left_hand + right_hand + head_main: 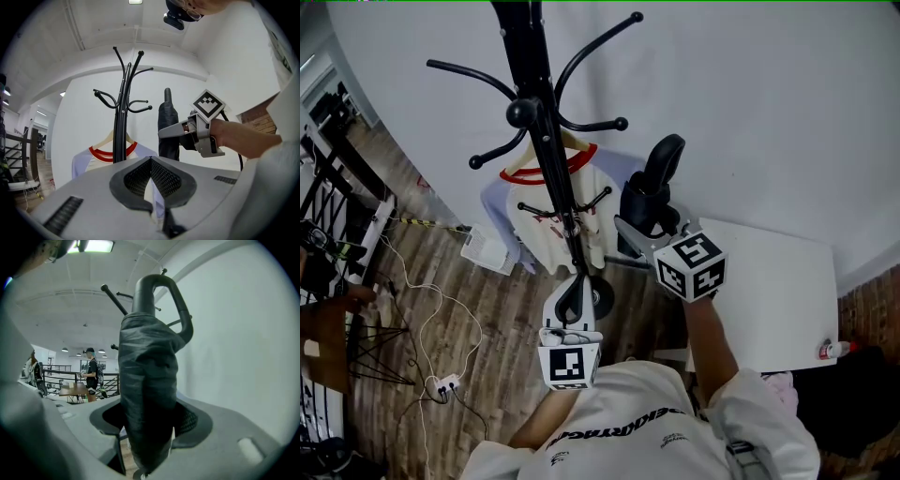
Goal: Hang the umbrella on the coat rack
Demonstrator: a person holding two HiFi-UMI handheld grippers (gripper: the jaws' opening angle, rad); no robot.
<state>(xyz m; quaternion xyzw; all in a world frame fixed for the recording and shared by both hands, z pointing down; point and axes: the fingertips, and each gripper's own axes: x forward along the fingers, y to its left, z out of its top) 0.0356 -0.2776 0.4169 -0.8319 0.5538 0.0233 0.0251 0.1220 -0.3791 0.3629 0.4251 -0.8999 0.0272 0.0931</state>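
**Operator:** How am I set?

**Guide:** Your left gripper [574, 286] has its fingers closed on nothing. Your right gripper [639, 230] has its fingers clamped on the folded black umbrella [649, 192], upright, just right of the coat rack [548, 159].

**Operator:** And the hanging?

**Guide:** Raise the smooth looped handle [154, 281] over a knob-tipped hook [621, 123], then lower it. The creased fabric looks slippery, so keep it upright. The rack's thin arms curve upward.

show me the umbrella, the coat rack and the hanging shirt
umbrella [150, 380], right gripper view, folded canopy
coat rack [532, 56], head view, central pole
shirt [101, 154], left gripper view, red collar
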